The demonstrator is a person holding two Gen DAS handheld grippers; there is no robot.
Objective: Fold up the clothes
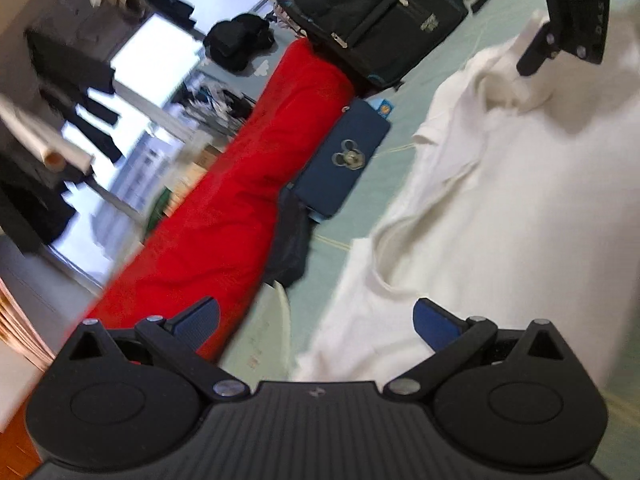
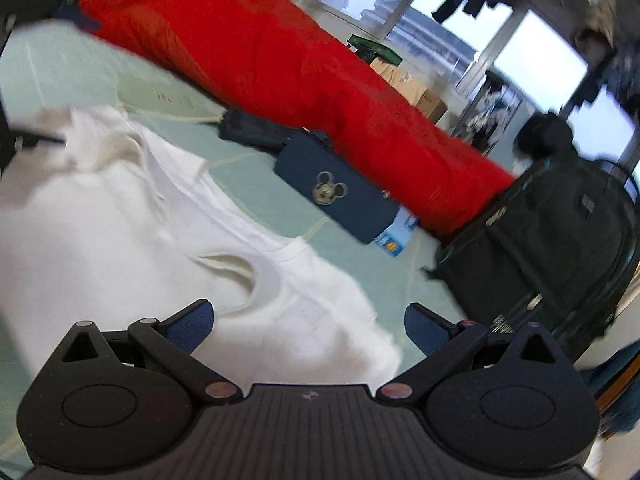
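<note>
A white garment [image 1: 500, 208] lies rumpled on a pale green bed sheet [image 1: 404, 148]; it also shows in the right wrist view [image 2: 120, 216]. My left gripper [image 1: 316, 320] is open and empty, its blue pads apart, just above the garment's near left edge. My right gripper [image 2: 308, 326] is open and empty over the garment's near right edge. The right gripper also shows at the top right of the left wrist view [image 1: 560, 32], above the garment's far side.
A long red bolster [image 1: 240, 184] lies along the sheet's far side. A navy case with a mouse-ear ring [image 1: 344, 160] lies beside it, over a dark cloth [image 1: 292, 240]. A black backpack [image 1: 368, 12] stands beyond. Windows and hanging clothes are behind.
</note>
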